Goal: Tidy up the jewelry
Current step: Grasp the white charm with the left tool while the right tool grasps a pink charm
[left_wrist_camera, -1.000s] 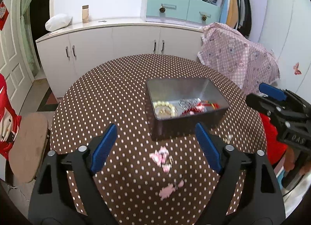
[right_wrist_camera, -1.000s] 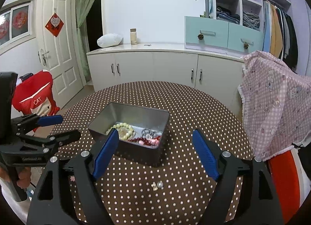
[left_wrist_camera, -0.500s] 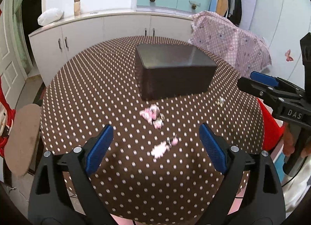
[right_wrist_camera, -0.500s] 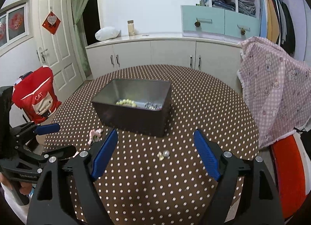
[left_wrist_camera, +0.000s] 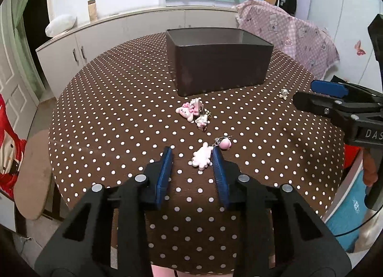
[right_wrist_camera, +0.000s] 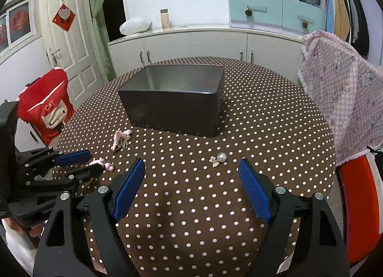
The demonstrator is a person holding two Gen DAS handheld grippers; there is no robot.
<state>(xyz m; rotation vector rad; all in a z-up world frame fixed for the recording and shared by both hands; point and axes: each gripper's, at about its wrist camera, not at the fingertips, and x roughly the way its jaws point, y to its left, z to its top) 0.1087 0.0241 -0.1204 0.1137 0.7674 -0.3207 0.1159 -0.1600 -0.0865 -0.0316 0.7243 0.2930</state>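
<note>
A dark metal box (left_wrist_camera: 219, 59) (right_wrist_camera: 176, 100) stands mid-table. In front of it lies a cluster of pink charms (left_wrist_camera: 192, 112) (right_wrist_camera: 121, 139). Nearer me lies a pale pink charm with a pink bead (left_wrist_camera: 203, 157) (right_wrist_camera: 103, 164). My left gripper (left_wrist_camera: 192, 157) (right_wrist_camera: 79, 164) is low over the table, its jaws partly closed with this charm between them, against the right pad. A pearl earring (right_wrist_camera: 219, 158) (left_wrist_camera: 284, 93) lies on the right. My right gripper (right_wrist_camera: 191, 174) (left_wrist_camera: 313, 95) is open and empty, hovering just behind the earring.
The round table has a brown polka-dot cloth (left_wrist_camera: 119, 109) (right_wrist_camera: 263, 121). A red chair cover (right_wrist_camera: 45, 109) is at left, a pink cloth-covered chair (right_wrist_camera: 342, 90) at right, white cabinets (right_wrist_camera: 191, 45) behind.
Both grippers have dropped lower toward the table, so the box's contents are hidden now. My left gripper moved onto the near pink charm and narrowed its jaws around it.
</note>
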